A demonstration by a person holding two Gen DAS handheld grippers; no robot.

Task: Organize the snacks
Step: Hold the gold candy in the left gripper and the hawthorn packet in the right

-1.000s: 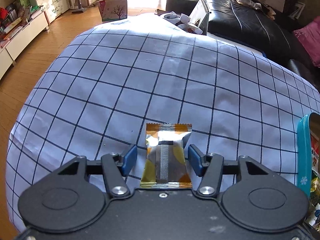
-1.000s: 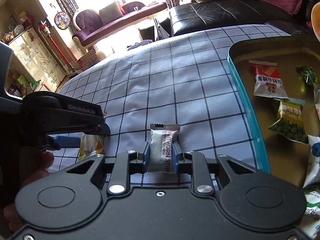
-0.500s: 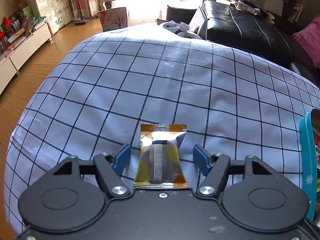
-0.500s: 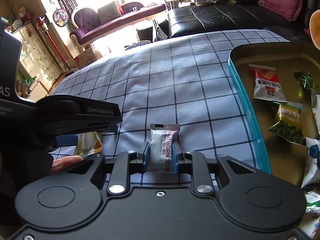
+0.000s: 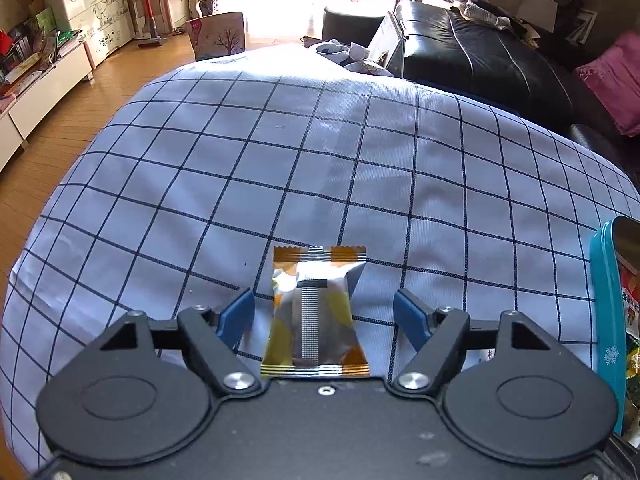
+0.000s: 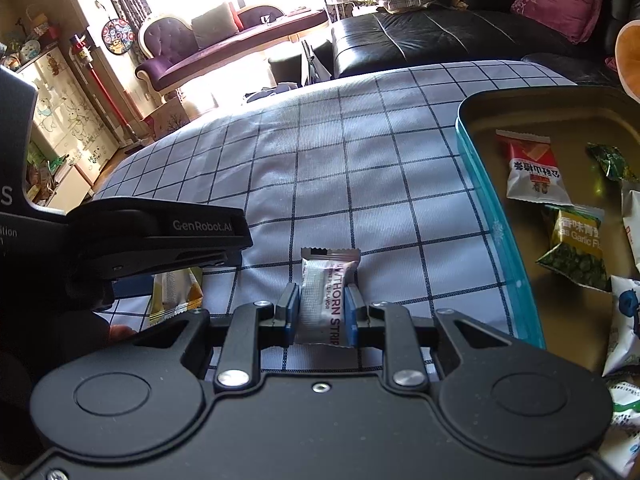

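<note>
A silver and orange snack packet lies on the checked cloth between the fingers of my left gripper, which is open and apart from it on both sides. My right gripper is shut on a white hawthorn strip packet, low over the cloth. The left gripper body and the orange packet also show at the left of the right wrist view. A teal-rimmed tin tray with several snack packets stands to the right.
The table wears a white cloth with a dark grid. The tray's teal rim shows at the right edge of the left wrist view. A black sofa stands behind the table and wooden floor lies to the left.
My left gripper's fingers have opened wider around the orange packet, which stays on the cloth. My right gripper keeps its hold on the hawthorn strip and has shifted only slightly.
</note>
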